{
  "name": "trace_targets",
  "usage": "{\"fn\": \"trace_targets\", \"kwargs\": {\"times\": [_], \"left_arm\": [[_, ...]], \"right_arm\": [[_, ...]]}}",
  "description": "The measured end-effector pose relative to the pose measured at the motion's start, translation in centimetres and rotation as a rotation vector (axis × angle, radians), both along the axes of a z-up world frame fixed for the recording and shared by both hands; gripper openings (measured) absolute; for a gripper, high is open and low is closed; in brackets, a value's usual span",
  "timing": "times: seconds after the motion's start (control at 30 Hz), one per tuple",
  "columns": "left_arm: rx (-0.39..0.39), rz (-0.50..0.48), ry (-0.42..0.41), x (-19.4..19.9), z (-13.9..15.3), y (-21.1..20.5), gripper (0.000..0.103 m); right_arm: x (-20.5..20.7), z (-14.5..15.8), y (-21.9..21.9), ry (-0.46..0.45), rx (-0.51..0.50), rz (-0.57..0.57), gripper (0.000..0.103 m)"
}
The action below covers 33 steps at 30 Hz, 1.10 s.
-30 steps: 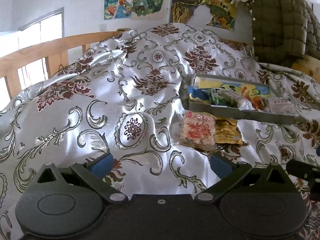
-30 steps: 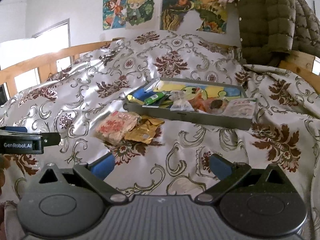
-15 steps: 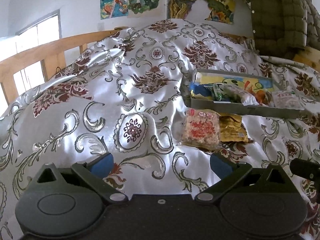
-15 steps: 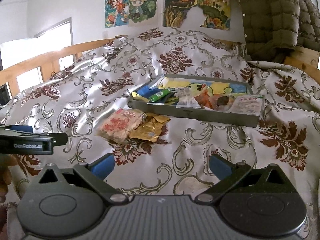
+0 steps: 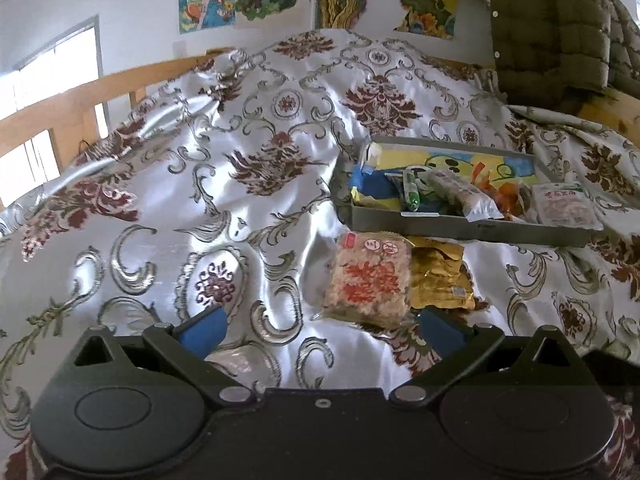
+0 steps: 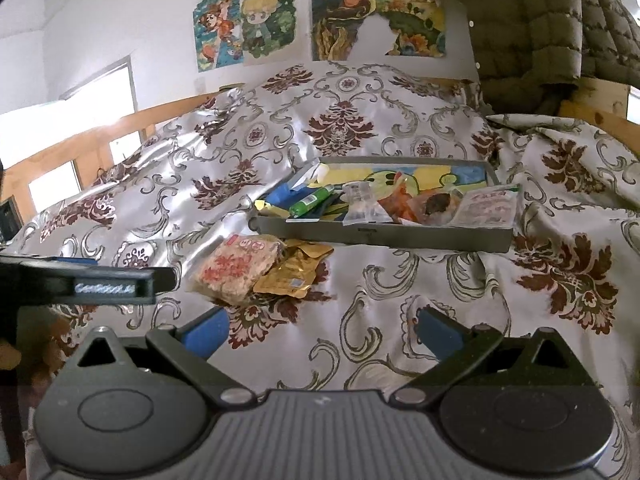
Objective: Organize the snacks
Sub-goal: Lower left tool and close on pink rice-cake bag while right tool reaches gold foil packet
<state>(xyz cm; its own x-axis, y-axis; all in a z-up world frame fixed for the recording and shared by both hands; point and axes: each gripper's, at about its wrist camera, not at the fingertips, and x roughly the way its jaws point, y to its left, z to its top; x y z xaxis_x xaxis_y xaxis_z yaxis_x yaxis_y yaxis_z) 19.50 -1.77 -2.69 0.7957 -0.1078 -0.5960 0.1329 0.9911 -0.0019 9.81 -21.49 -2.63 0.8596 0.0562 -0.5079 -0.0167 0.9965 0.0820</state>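
Observation:
A clear pack of pink-red snacks (image 5: 370,278) and a gold foil pack (image 5: 438,280) lie side by side on the patterned bedspread, just in front of a grey tray (image 5: 452,228) holding several snacks. My left gripper (image 5: 320,330) is open and empty, low over the cloth just short of the pink pack. In the right wrist view the pink pack (image 6: 236,266), gold pack (image 6: 294,274) and tray (image 6: 380,236) lie ahead of my right gripper (image 6: 322,330), which is open and empty. The left gripper's body (image 6: 86,282) reaches in from the left.
The satin bedspread (image 5: 200,208) is creased and rises toward the back. A wooden bed rail (image 5: 80,96) runs along the left. An olive quilted jacket (image 5: 560,32) hangs at the back right. Posters (image 6: 320,20) hang on the wall.
My left gripper has moved forward and right, so the pink pack now lies just beyond its right finger. My right gripper has crept closer to the packs and tray. Both stay open.

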Motion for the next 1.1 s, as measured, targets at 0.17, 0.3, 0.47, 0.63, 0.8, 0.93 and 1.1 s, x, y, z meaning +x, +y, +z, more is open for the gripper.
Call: {"fn": "trace_targets", "kwargs": {"times": [0.17,0.3,0.47,0.63,0.8,0.93,1.1], "left_arm": [[0.011,-0.003,0.005,1.3,0.2,-0.7,0.102],[0.016,-0.002,0.009,2.4,0.3,-1.3,0.102],[0.016,0.015,0.024,3.3,0.3,-1.4,0.102],[0.048,0.018,0.026,4.2,0.0,-1.3,0.102],[0.089,-0.001,0.023,5.4,0.0,-1.1,0.102],[0.105,-0.023,0.021,6.4,-0.1,-1.4,0.102],[0.102,-0.065,0.035,7.8,-0.7,-1.9,0.102]], "right_arm": [[0.1,0.0,-0.3,0.008,0.014,-0.003,0.103],[0.4,0.0,-0.5,0.006,0.013,-0.005,0.103],[2.3,0.4,-0.8,-0.001,0.008,0.036,0.103],[5.0,0.6,-1.5,-0.032,-0.003,0.050,0.103],[7.7,-0.8,-2.2,-0.042,0.009,0.056,0.103],[9.6,-1.9,-2.4,-0.026,0.015,0.057,0.103],[11.8,-3.2,-3.1,0.005,0.039,0.058,0.103]]}}
